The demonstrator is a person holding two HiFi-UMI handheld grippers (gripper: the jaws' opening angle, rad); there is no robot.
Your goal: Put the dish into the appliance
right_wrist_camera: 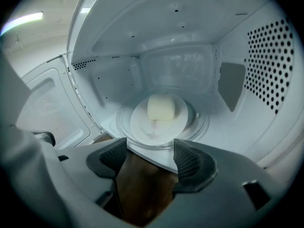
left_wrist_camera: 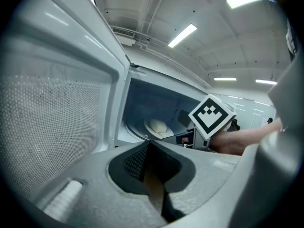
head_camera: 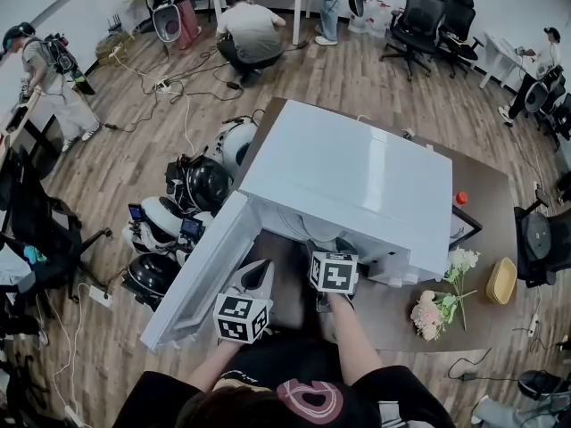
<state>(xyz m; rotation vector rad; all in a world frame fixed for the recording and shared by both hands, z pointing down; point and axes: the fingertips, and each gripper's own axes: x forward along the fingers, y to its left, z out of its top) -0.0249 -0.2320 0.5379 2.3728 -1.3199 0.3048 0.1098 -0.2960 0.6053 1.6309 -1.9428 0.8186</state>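
so the dish (right_wrist_camera: 156,122) is inside the microwave (head_camera: 357,172), sitting flat on the round glass turntable (right_wrist_camera: 203,123). it's a smooth white round plate with one pale block (right_wrist_camera: 161,107) on top. the block is soft-cornered, creamy and matte, can't tell what it actually is.

my right tool (right_wrist_camera: 152,152) is right at the mouth of the cavity with its jaws spread wide and nothing between them. all i see in the gap is the microwave's front lip and the brown worktop (head_camera: 486,203). the pads (right_wrist_camera: 189,163) are dark rubber with a fine cross-hatched grip.

my left tool (left_wrist_camera: 151,148) is off to the side by the open door (head_camera: 201,275), jaws pressed together at the tips, pinching nothing. the door's inner face has that dotted mesh screen (left_wrist_camera: 42,122). the cavity's right wall has a patch of punched round holes (right_wrist_camera: 270,65). the outer shell is glossy, whitish and boxy.

counts:
- one microwave, one dish, one block
- two tools, each with one black-and-white marker cube (head_camera: 333,273)
- on the worktop off to the right: one bunch of pale pink flowers (head_camera: 442,303), one yellowish oval bowl (head_camera: 501,280), and one small orange-red round thing (head_camera: 461,198)
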